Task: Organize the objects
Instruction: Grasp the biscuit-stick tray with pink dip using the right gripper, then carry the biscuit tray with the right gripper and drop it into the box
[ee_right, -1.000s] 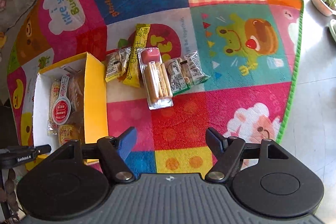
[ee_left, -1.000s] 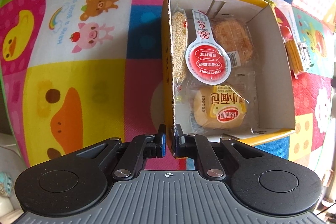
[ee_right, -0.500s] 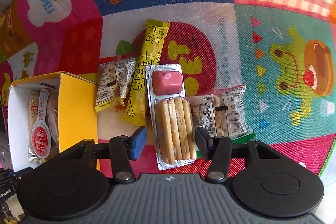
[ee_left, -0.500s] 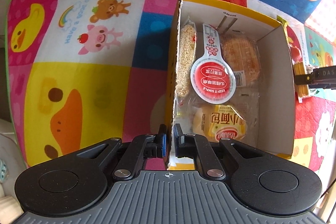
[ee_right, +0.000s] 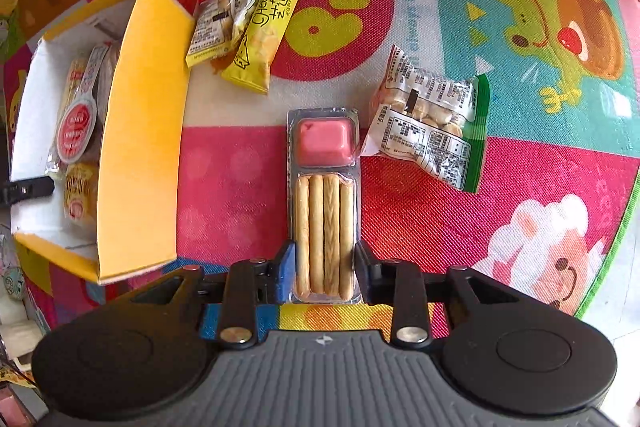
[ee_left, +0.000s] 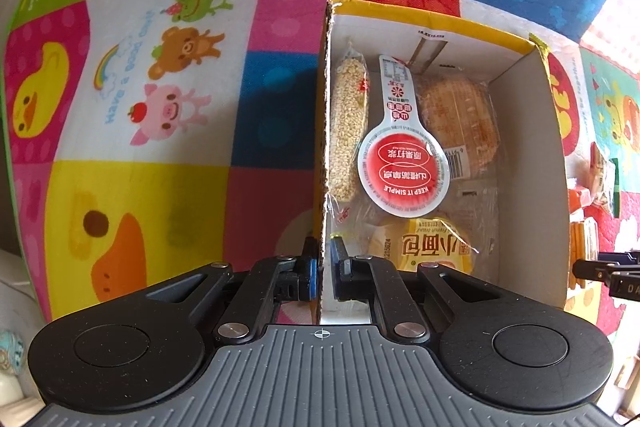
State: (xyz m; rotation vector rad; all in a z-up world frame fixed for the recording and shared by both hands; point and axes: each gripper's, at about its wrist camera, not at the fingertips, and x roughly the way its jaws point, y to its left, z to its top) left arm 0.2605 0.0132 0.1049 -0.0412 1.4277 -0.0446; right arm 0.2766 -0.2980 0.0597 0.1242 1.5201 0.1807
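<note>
A yellow cardboard box (ee_left: 532,155), white inside, lies on the play mat and holds several wrapped snacks: a sesame bar (ee_left: 349,131), a red-lidded spoon pack (ee_left: 402,169), a round cake (ee_left: 460,123) and a yellow bread pack (ee_left: 430,247). My left gripper (ee_left: 323,269) is shut on the box's left wall. The box also shows in the right wrist view (ee_right: 140,131). My right gripper (ee_right: 324,273) has its jaws against both sides of a clear biscuit-stick tray with pink dip (ee_right: 324,203), which lies on the mat.
On the mat beyond the tray lie a yellow cheese bar (ee_right: 276,11), a small clear snack pack (ee_right: 222,21) and a green-edged snack pack (ee_right: 432,123). The mat's green edge (ee_right: 612,247) and bare floor are at the right.
My right gripper has come down and forward over the biscuit-stick tray and narrowed its jaws around it. The left gripper has stayed shut on the box wall, which shifted slightly.
</note>
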